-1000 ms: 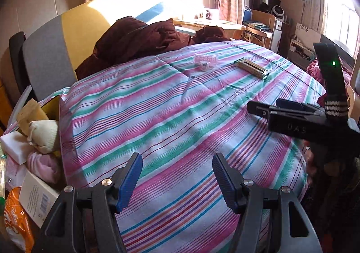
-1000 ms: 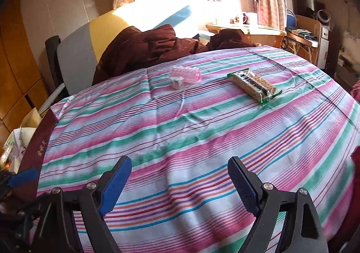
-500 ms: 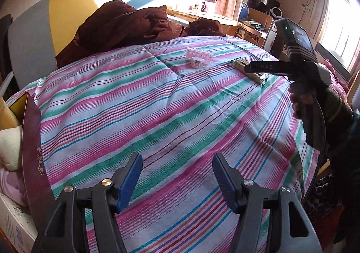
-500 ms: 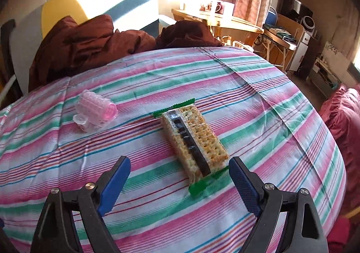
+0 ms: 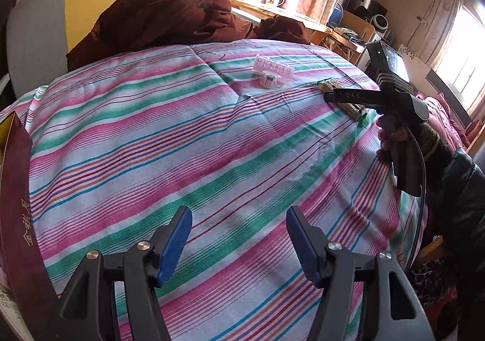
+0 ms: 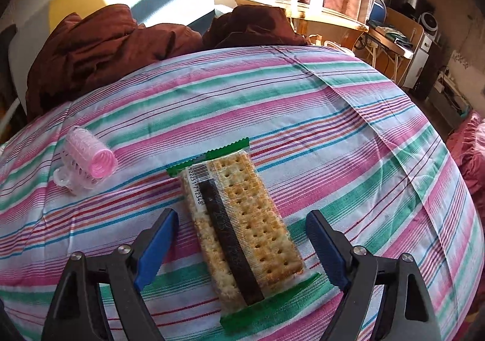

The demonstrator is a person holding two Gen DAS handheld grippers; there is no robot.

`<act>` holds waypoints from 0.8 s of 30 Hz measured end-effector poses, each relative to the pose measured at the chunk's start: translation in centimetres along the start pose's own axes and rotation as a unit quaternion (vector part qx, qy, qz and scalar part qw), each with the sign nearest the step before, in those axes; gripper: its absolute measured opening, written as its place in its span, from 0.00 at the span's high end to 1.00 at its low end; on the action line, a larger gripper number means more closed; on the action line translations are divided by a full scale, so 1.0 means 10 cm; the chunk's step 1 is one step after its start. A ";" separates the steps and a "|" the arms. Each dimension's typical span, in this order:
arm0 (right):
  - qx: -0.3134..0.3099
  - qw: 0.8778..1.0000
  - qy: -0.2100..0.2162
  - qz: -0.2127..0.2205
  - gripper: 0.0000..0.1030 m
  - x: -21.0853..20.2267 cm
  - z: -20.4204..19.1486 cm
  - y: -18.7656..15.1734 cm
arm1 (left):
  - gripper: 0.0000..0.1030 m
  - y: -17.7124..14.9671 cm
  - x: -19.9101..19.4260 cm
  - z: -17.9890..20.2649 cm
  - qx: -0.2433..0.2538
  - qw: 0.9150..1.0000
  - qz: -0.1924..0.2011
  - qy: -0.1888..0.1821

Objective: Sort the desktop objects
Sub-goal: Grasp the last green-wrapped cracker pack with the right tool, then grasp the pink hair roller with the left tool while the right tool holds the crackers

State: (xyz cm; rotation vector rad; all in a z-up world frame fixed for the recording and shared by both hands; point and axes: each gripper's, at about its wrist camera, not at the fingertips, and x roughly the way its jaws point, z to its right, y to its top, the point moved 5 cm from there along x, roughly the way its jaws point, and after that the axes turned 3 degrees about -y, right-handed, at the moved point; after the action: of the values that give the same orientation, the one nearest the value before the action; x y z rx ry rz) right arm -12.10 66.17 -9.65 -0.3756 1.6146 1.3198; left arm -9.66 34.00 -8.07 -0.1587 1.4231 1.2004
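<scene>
The right hand-held gripper (image 6: pixel 241 239) hangs low over the striped bed (image 6: pixel 333 116) with its blue-padded fingers (image 6: pixel 156 245) spread wide, one on each side of the cracker pack (image 6: pixel 239 229) and clear of it. The pack lies flat on the cover, its long axis running from about 11 o'clock to 5 o'clock in the right wrist view, with green crimped ends and a dark strip down the clear wrapper. A pink roller (image 6: pixel 91 154) sits on a clear clip at 10 o'clock from the pack, well apart from it. Beyond both, at 12 o'clock, a brown quilt (image 6: pixel 115 47) is heaped at the head of the bed. The left hand-held gripper (image 5: pixel 239 239) is also wide open with nothing between its fingers, above bare cover near the bed's near edge. From its view the roller (image 5: pixel 274 72) lies toward 12 o'clock and the pack (image 5: pixel 348 104) toward 1 o'clock, partly hidden behind the right hand-held gripper (image 5: pixel 329 96), which a hand (image 5: pixel 391 135) holds by its grip. A dark red board (image 5: pixel 18 219) with gold lettering runs along the edge at 9 o'clock.
</scene>
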 end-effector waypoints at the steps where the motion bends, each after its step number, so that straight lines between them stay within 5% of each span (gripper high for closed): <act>1: -0.003 1.000 -0.002 0.001 0.32 -0.02 -0.03 0.00 | 0.36 0.00 0.00 0.01 -0.001 1.000 -0.001 -0.001; 4: -0.010 1.000 -0.010 0.005 0.48 -0.11 -0.13 -0.06 | 0.36 0.00 -0.03 0.02 0.001 1.000 0.003 0.002; 17: 0.017 0.998 0.048 0.036 0.50 -0.55 -0.47 -0.60 | 0.35 0.50 -0.05 0.13 0.024 0.999 0.028 0.031; 21: 0.040 0.996 0.067 0.048 0.50 -0.59 -0.43 -0.67 | 0.19 0.83 0.17 0.30 0.048 0.998 0.023 0.025; 24: 0.044 0.995 0.068 0.054 0.50 -0.57 -0.43 -0.68 | 0.18 1.04 0.37 0.43 0.073 0.997 0.019 0.030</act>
State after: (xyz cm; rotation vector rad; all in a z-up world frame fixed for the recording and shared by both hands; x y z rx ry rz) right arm -6.45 58.14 -9.12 -0.3358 1.8227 1.3219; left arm -15.14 43.76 -4.31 -0.0674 1.5667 1.1251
